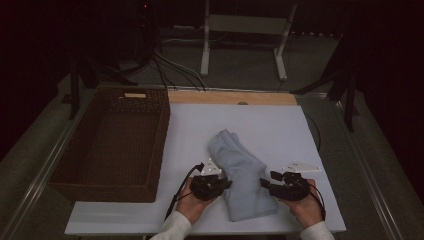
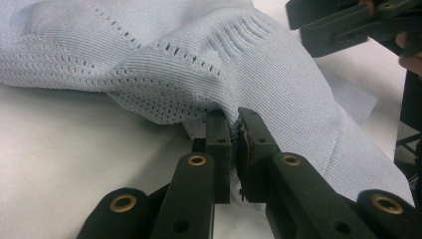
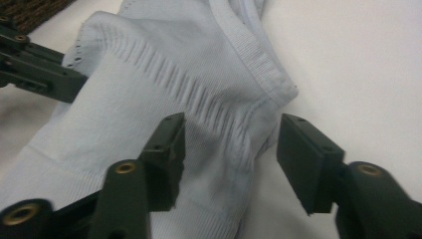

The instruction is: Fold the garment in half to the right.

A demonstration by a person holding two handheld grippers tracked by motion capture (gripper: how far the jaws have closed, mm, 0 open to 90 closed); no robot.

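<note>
- White table (image 1: 280, 130): bare surface beyond and to the right of the pale blue garment (image 1: 240, 175); open passage there.
- Wicker basket (image 1: 112, 142) stands at the left edge, high walls, blocks sideways travel left.
- Garment lies between left gripper (image 1: 227, 183) and right gripper (image 1: 263, 183); no free gap between them.
- Near table edge close behind both hands.

Dim, dark-edged high view; gripper views brighter, soft up close
</note>
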